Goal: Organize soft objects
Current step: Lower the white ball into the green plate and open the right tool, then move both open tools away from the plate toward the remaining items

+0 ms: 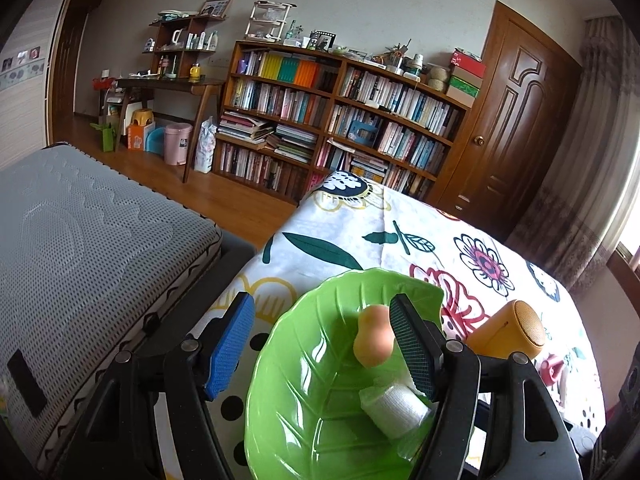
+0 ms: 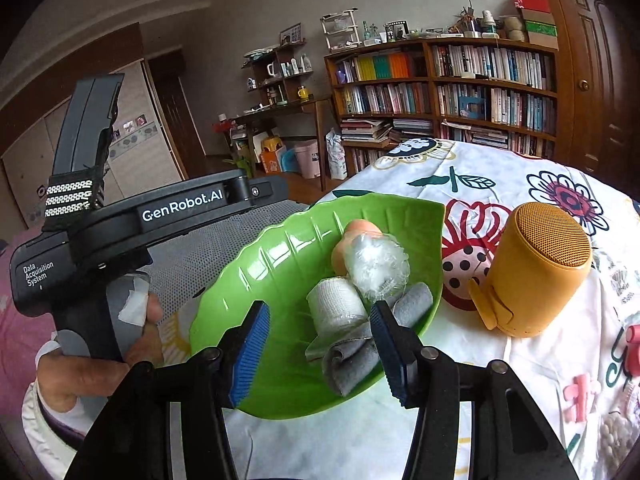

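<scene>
Green leaf dish (image 2: 256, 256) — bandage roll (image 2: 338, 310), grey cloth (image 2: 416, 300) inside — jaws apart

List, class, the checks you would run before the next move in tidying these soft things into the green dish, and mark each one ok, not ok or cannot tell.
1. Left gripper open, holding nothing: ok.
2. Right gripper open, holding nothing: ok.
3. Green dish resting on the flowered cloth, upright: ok.
4. White roll, grey cloth, clear wrapped ball and peach piece inside the dish: ok.
5. Yellow speaker outside the dish, beside it: ok.
6. Other soft things left on the cloth: cannot tell.
</scene>
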`<state>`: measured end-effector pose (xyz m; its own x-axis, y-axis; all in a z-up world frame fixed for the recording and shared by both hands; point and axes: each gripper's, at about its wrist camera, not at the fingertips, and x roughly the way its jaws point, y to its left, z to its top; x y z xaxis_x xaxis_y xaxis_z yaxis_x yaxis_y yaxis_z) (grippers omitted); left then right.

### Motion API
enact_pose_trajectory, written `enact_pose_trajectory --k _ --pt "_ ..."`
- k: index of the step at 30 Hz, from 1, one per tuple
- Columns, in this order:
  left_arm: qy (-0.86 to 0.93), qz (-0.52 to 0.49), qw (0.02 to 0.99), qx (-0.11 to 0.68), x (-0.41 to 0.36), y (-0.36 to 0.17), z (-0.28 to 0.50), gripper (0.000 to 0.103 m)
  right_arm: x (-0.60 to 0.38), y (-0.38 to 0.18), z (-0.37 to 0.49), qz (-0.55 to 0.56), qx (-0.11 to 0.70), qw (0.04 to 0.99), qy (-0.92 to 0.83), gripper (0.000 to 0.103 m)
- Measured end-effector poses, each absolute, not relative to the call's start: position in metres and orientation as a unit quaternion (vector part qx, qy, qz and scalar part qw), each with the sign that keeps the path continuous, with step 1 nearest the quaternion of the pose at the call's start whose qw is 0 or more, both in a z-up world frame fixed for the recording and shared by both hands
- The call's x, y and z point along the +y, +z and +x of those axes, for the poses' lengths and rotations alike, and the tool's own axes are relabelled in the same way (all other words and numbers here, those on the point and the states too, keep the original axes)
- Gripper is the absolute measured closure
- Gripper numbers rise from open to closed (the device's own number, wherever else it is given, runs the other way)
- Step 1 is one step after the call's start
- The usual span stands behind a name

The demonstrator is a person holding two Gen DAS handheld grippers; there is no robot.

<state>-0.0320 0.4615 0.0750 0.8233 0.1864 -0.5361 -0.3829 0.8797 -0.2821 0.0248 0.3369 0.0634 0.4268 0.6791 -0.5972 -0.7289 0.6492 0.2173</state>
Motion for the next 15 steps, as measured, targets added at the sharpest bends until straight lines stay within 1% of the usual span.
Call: enact_pose_trajectory --k 5,15 --pt "0.148 -0.188 0.936 0.259 0.458 0.073 -0.029 0.032 0.327 0.065 0.018 -0.030 0.321 0.863 0.389 0.047" --pt "0.143 -0.185 0.936 0.261 0.455 0.071 -0.028 0.032 0.337 0.056 0.029 -0.039 0.353 0.854 0.380 0.047"
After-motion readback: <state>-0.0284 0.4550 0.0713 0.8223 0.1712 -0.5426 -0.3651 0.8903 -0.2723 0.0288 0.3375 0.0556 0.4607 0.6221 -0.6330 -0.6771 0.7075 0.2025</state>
